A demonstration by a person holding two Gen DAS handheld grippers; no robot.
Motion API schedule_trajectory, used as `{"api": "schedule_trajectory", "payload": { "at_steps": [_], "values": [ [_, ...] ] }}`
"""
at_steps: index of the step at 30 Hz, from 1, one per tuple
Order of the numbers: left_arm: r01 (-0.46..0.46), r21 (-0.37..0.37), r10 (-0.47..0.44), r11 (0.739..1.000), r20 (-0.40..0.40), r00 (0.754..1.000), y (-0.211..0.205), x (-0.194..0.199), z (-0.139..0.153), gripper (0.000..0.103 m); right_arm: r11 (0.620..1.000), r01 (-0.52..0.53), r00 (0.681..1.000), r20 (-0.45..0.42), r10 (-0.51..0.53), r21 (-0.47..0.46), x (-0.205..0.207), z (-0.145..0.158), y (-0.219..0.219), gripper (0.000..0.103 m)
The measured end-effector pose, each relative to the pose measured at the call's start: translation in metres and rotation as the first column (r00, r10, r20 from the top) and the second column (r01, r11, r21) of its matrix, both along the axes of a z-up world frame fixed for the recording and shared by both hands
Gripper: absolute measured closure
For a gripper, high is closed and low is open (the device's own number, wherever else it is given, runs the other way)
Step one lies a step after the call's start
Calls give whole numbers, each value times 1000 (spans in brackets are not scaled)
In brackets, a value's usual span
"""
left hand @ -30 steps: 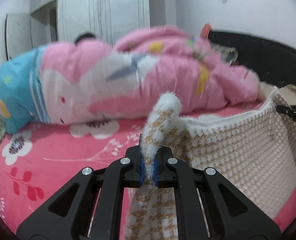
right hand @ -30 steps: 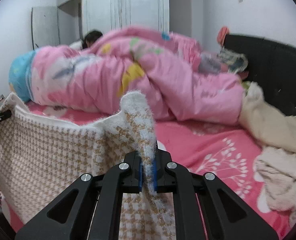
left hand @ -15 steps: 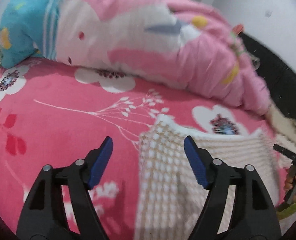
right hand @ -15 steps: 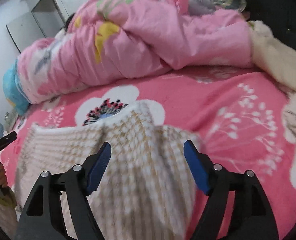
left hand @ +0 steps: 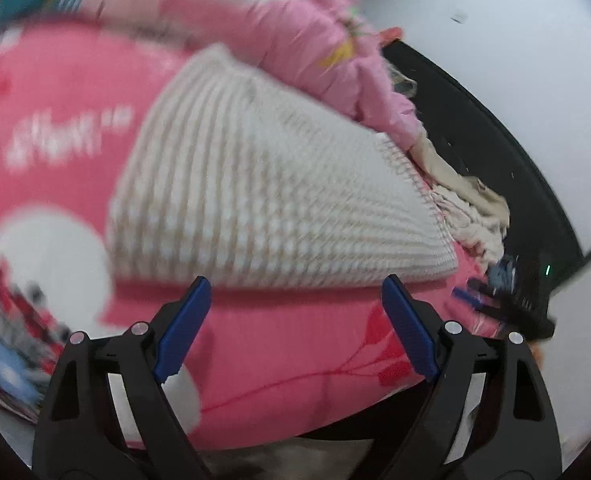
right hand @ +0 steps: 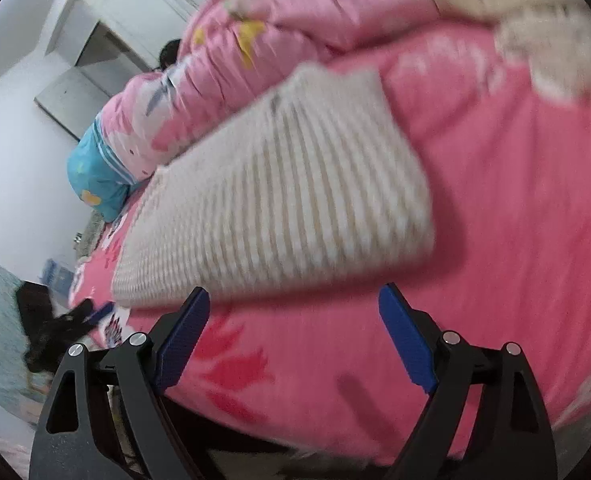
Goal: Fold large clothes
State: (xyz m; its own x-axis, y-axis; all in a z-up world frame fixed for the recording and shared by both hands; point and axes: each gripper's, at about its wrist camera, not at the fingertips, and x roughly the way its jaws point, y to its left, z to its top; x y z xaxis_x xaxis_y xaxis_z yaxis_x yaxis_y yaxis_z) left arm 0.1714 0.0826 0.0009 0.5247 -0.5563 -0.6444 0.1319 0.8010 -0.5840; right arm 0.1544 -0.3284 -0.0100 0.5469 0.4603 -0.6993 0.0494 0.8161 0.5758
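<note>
A white and tan checked knit garment lies folded flat on the pink flowered bed cover. It also shows in the right wrist view. My left gripper is open and empty, pulled back over the bed's near edge, short of the garment. My right gripper is open and empty, also back from the garment's near edge. The right gripper shows blurred at the right of the left wrist view; the left gripper shows blurred at the left of the right wrist view. Both views are motion-blurred.
A pink and blue quilt is heaped along the far side of the bed. Cream clothes lie piled by the black headboard. White wardrobes stand behind.
Both grippers let go of the garment, which dropped flat on the bed. They have since drawn back toward the bed's near edge and stay open.
</note>
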Motion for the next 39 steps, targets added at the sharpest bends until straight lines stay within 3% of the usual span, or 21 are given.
{"api": "schedule_trajectory", "payload": {
  "at_steps": [3,5,9,13,16,18,20,22,25,30,34,36,37,39],
  "values": [
    [-98,-15,97,995,-34,995,10,12,-30,21,999,40,999,-19,-39,6,10,-19,0,19],
    [-146,-73,144,987,-31,989,19,16,-42,21,998,63,998,-22,-63,6,20,-26,-1,19],
    [-215,-153,218,964,0,976,30,27,-45,21,993,112,993,23,-112,-23,40,-30,1,19],
    [-299,-174,305,938,9,952,36,38,-48,28,981,190,979,72,-192,36,55,-39,-5,21],
    [-377,-102,380,920,7,925,33,46,-46,47,970,240,963,117,-242,33,55,-39,-3,26],
    [-382,-26,383,924,30,923,28,47,-38,55,964,265,956,132,-264,7,54,-36,-3,35],
    [-362,113,350,925,116,930,11,47,-17,74,964,265,953,155,-260,-13,53,-27,-1,69],
    [-346,247,293,905,226,929,-8,39,8,83,962,260,949,204,-240,-77,49,-6,5,84],
    [-334,293,247,896,295,923,-20,26,37,87,957,250,942,266,-205,-147,42,25,14,92],
    [-286,292,190,913,315,930,-21,-13,67,88,962,244,935,292,-201,-120,0,52,4,93],
    [-210,242,150,947,244,958,-3,-59,62,85,978,180,951,272,-145,-108,-53,46,0,90],
    [-191,225,155,956,168,974,6,-66,41,75,986,103,980,182,-79,-128,-63,23,-1,83],
    [-190,227,163,955,133,978,11,-66,29,66,987,64,992,121,-47,-148,-63,8,-3,74],
    [-245,222,246,944,23,969,29,-65,2,59,986,23,1000,-7,-24,-165,-63,-19,-12,51]
  ]
}}
